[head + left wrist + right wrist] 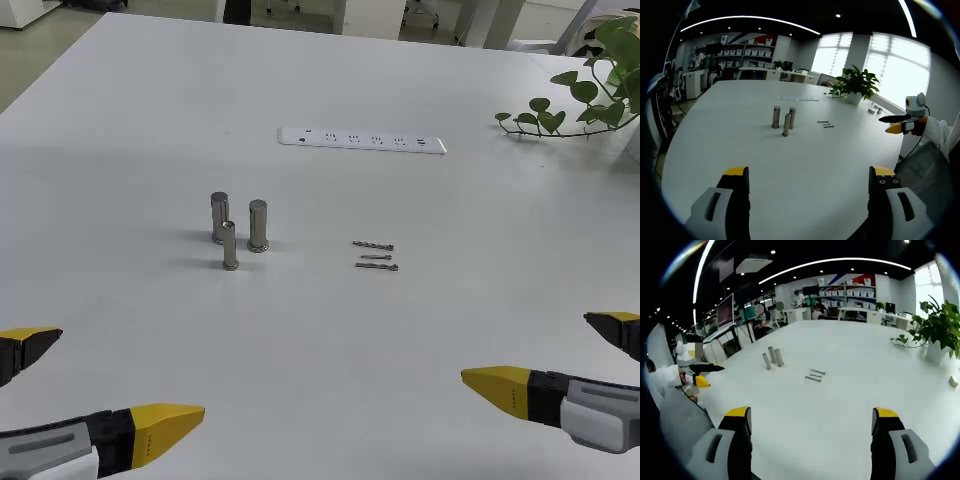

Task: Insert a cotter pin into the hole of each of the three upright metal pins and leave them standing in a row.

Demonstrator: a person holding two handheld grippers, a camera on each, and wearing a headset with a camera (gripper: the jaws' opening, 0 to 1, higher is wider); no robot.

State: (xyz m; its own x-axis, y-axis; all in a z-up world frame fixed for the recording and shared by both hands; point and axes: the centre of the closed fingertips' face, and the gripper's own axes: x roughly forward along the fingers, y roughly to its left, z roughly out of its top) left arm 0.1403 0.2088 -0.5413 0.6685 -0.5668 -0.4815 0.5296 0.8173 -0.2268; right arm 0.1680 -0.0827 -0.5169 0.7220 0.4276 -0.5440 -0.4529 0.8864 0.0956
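Three upright metal pins (236, 230) stand in a tight cluster left of the table's middle, the thinnest one (230, 246) nearest me. To their right lie three small cotter pins (375, 256), flat and roughly parallel. My left gripper (115, 378) hovers open at the near left edge, well short of the pins. At the near right, my right gripper (530, 348) is open too, with nothing between its yellow tips. The left gripper view shows the metal pins (785, 119) and cotter pins (825, 124) far ahead of the left gripper (808, 172). The right gripper (811, 412) likewise faces the metal pins (772, 358) and cotter pins (815, 375) from a distance.
A white power strip (360, 140) lies on the white table (320, 340) beyond the pins. A leafy potted plant (590, 90) trails over the far right corner. Bare tabletop lies between the grippers and the parts.
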